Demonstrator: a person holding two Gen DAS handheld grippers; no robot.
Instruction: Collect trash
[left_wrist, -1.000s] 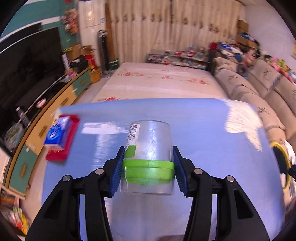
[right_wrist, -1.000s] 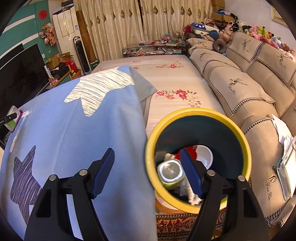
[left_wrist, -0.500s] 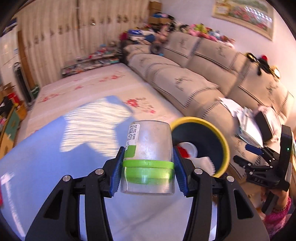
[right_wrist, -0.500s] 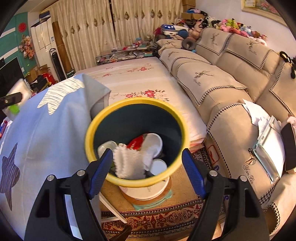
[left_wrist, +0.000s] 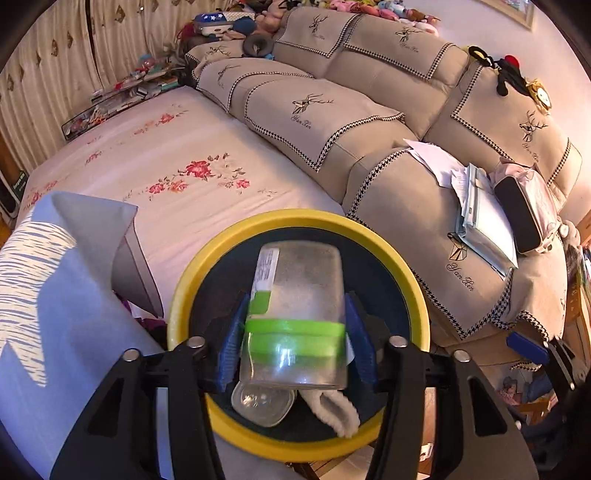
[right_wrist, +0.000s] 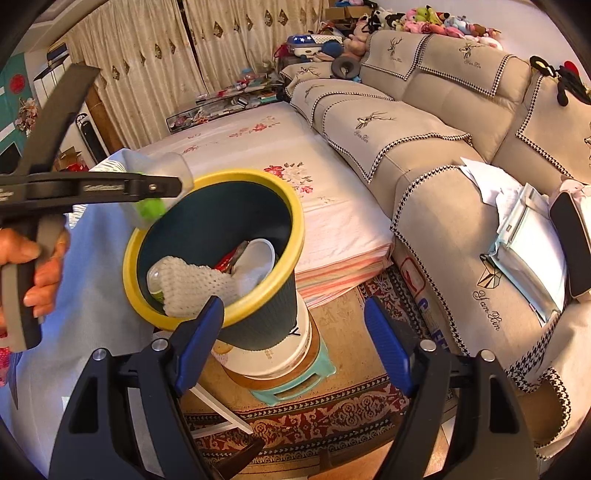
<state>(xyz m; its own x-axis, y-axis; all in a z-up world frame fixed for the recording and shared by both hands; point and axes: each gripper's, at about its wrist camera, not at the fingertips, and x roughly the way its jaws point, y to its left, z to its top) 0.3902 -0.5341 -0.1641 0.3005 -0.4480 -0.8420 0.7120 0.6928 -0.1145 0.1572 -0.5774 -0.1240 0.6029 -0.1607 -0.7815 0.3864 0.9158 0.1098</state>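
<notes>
A clear plastic cup (left_wrist: 295, 295) with a green band hangs upside down between the blue pads of my left gripper (left_wrist: 295, 343), right over the mouth of the yellow-rimmed dark bin (left_wrist: 295, 218). The jaws are opening, and a thin gap shows on each side of the cup. From the right wrist view the same cup (right_wrist: 159, 166) sits above the bin's (right_wrist: 280, 188) left rim, with a hand (right_wrist: 40, 266) on the left gripper's handle. Inside the bin lie a white foam net (right_wrist: 195, 284) and a white cup (right_wrist: 258, 254). My right gripper (right_wrist: 295, 332) is open and empty, in front of the bin.
The bin stands on a white tub and a green stool (right_wrist: 295, 384) on a patterned rug. A blue cloth-covered table (left_wrist: 55, 314) lies to the left. A floral bedspread (left_wrist: 184, 155) is behind, and a beige sofa (left_wrist: 424, 221) with papers is on the right.
My left gripper swung from above the blue table to over the bin, and its pads have come off the cup. The right gripper drew back, so the bin now sits farther left in its view.
</notes>
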